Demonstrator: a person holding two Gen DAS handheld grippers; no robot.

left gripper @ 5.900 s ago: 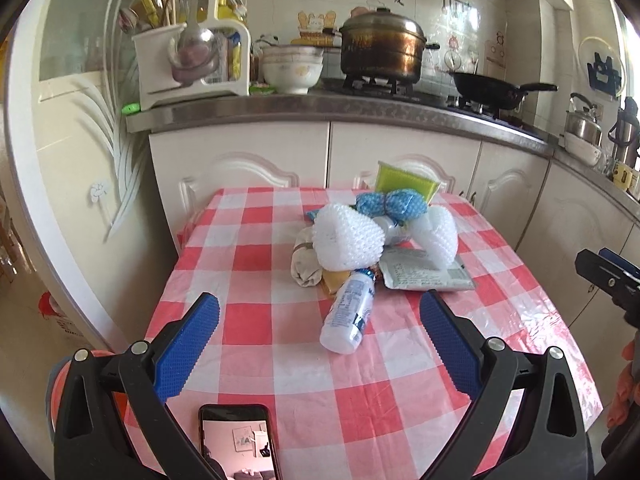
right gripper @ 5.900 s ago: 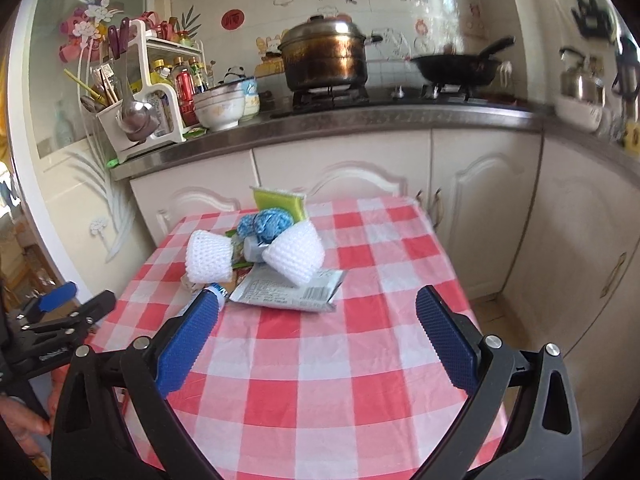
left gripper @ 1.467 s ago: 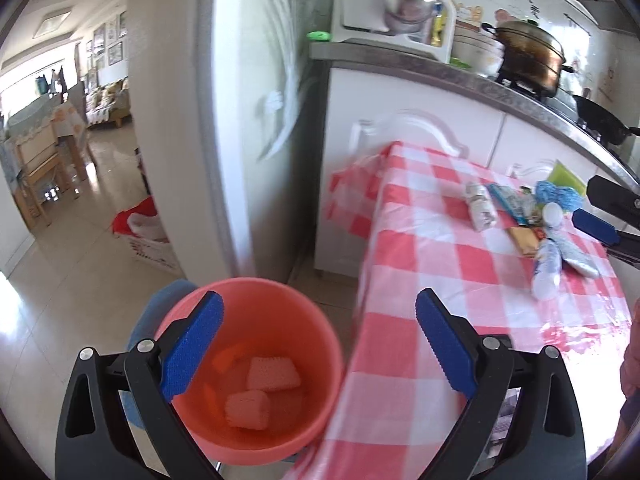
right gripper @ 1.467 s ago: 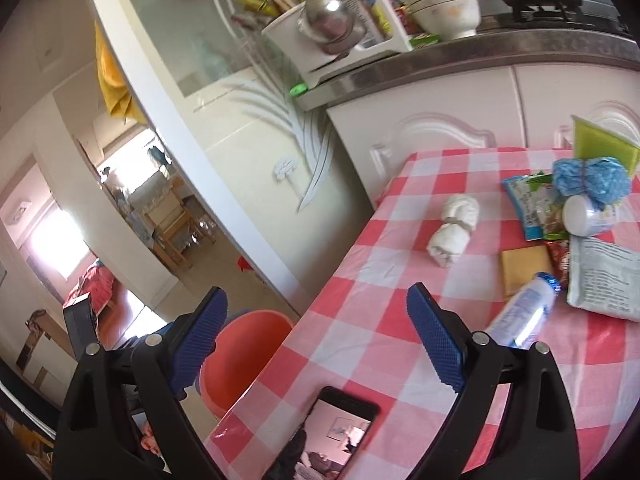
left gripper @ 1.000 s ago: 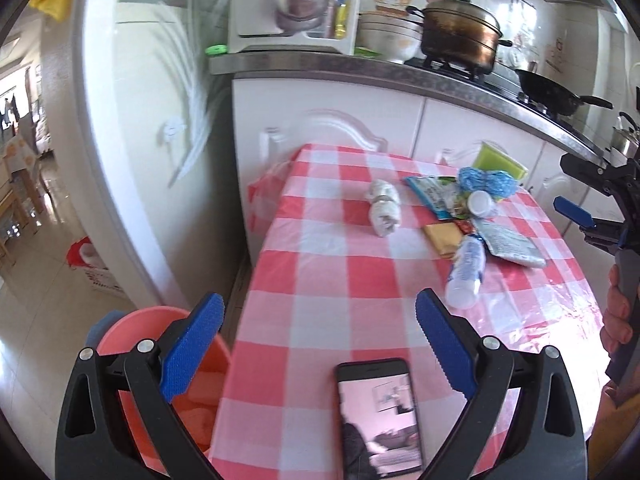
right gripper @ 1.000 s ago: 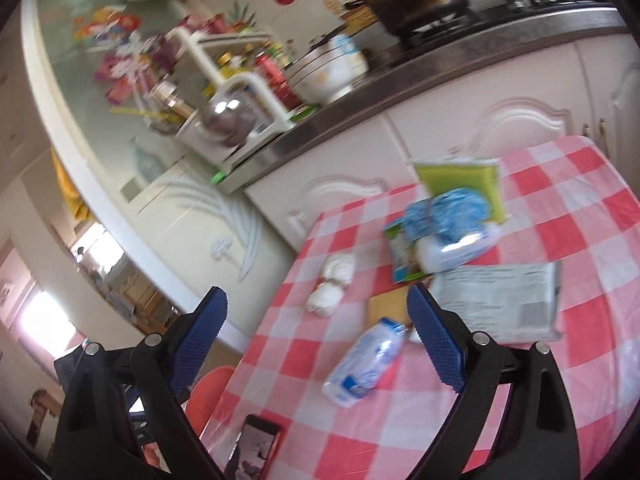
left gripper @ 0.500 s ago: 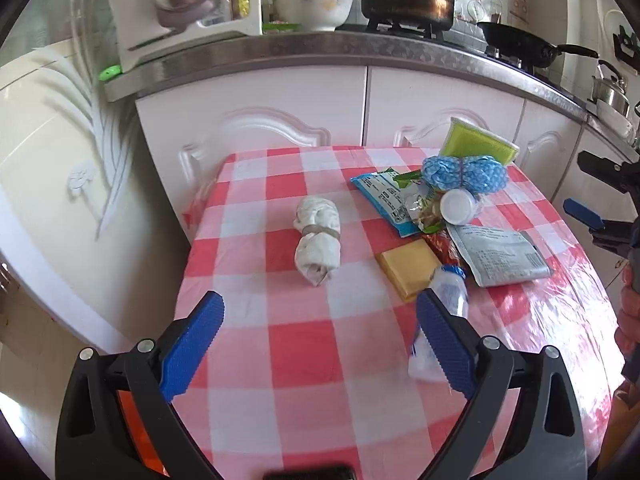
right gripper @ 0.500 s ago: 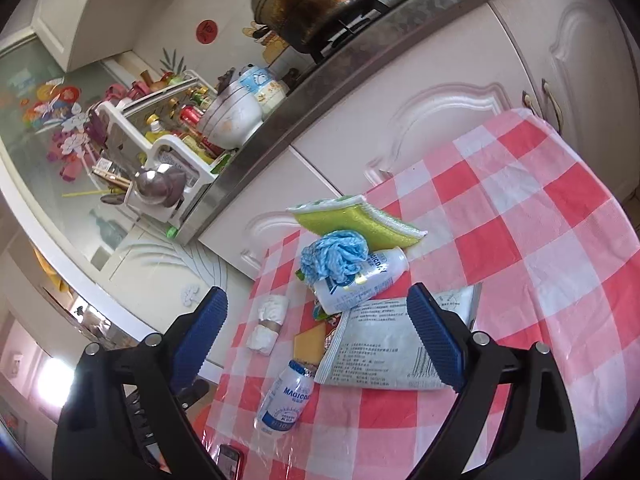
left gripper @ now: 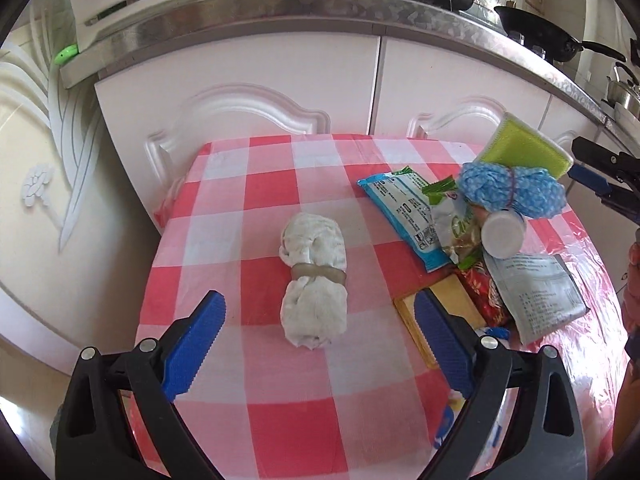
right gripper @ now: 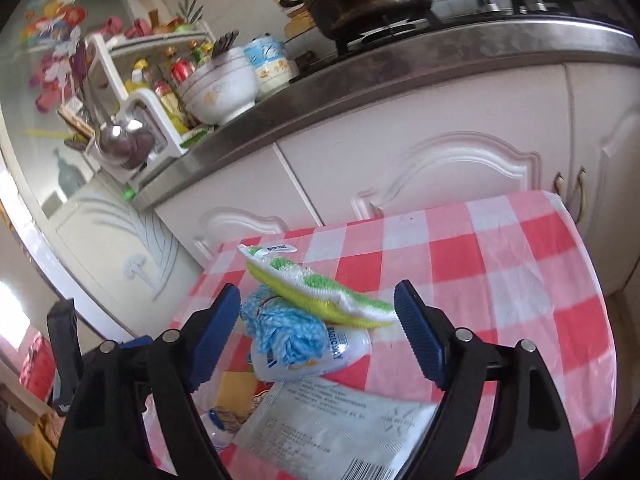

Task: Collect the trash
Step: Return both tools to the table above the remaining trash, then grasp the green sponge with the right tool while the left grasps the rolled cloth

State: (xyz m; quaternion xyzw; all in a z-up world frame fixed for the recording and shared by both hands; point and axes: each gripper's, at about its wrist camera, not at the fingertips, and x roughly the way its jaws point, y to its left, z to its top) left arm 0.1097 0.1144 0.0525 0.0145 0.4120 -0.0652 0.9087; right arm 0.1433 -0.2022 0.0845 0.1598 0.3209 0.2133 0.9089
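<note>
**Supervisor:** Report claw state and target position.

**Operator:** My left gripper has its jaws spread wide and empty. The white cloth bundle, bound with a rubber band, lies centre frame in the left wrist view, between the fingertips and just ahead of them. My right gripper is also spread wide and empty. It frames the green sponge, which rests on the blue wad and the plastic bottle, lower centre of the right wrist view.

**Supervisor:** Failure modes?

**Operator:** I judge three. The bundle is soft, so closing on one end could let it sag out of the jaws. On the right, the sponge sits on a stack; a low approach may catch the wad too or roll the bottle. The glossy tablecloth could snag on a finger and drag the pile.

**Supervisor:** Clearance?

**Operator:** There is bare cloth on the left and far sides of the bundle. To its right, the yellow card touches my right finger in that view, and the snack wrappers crowd beyond it. The table's left edge drops off at middle left. In the right wrist view, open checks fill the right half.
</note>
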